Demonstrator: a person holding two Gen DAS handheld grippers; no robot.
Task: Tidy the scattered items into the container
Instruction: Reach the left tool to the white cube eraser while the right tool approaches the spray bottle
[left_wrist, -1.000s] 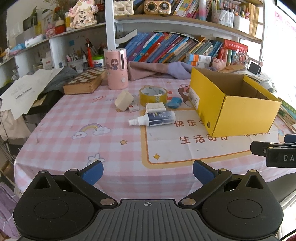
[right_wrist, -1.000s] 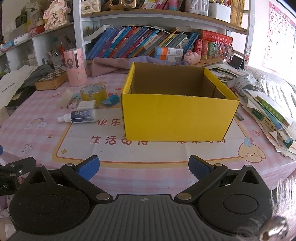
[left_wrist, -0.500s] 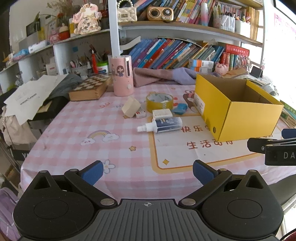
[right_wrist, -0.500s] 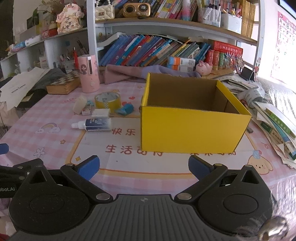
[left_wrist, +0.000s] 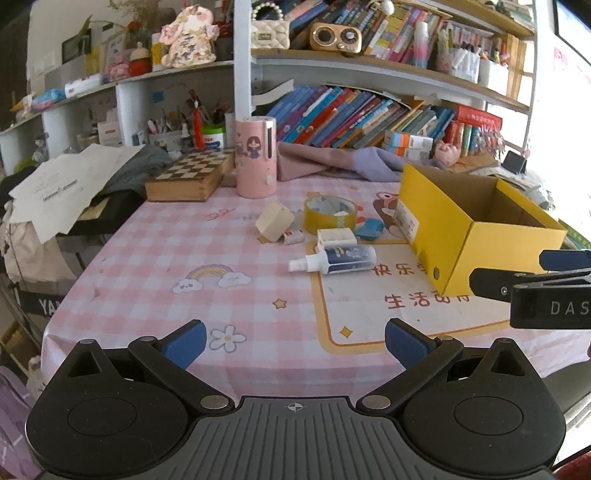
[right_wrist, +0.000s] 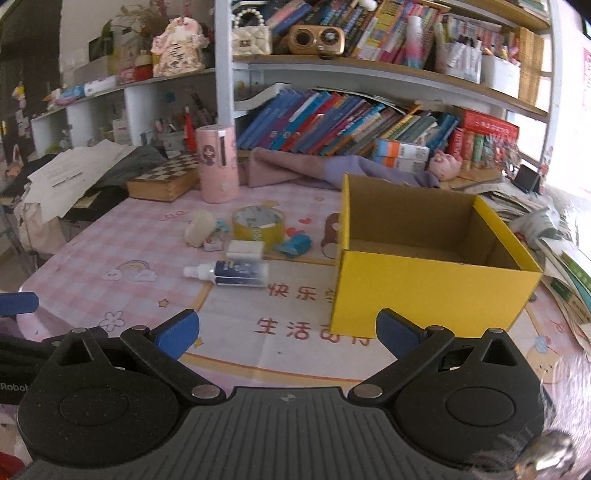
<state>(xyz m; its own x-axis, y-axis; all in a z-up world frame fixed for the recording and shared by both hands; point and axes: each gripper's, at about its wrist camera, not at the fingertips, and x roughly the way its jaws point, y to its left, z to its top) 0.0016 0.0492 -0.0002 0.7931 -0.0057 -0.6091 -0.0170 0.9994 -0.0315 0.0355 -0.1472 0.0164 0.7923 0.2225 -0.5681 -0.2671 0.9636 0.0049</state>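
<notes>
An open yellow cardboard box (left_wrist: 480, 236) (right_wrist: 428, 288) stands on the pink checked tablecloth, empty inside. Left of it lie a blue spray bottle (left_wrist: 334, 257) (right_wrist: 232, 272), a small white box (left_wrist: 334, 236) (right_wrist: 244, 250), a yellow tape roll (left_wrist: 330, 214) (right_wrist: 258, 224), a cream sponge block (left_wrist: 274, 220) (right_wrist: 199, 228), a tiny red-white eraser (left_wrist: 293, 236) (right_wrist: 213, 244) and a blue object (left_wrist: 369, 228) (right_wrist: 295, 245). My left gripper (left_wrist: 295, 343) is open and empty at the table's near edge. My right gripper (right_wrist: 284, 332) is open and empty, in front of the box.
A pink cylindrical holder (left_wrist: 256, 158) and a wooden chess box (left_wrist: 190, 177) stand behind the items. A purple cloth (left_wrist: 332, 162) lies at the back. Bookshelves (left_wrist: 369, 118) rise behind. Stacked books and papers (right_wrist: 561, 266) lie right of the box.
Both grippers have pulled back and risen, so the table and box look farther and lower. Both stay open and empty. The items have not moved.
</notes>
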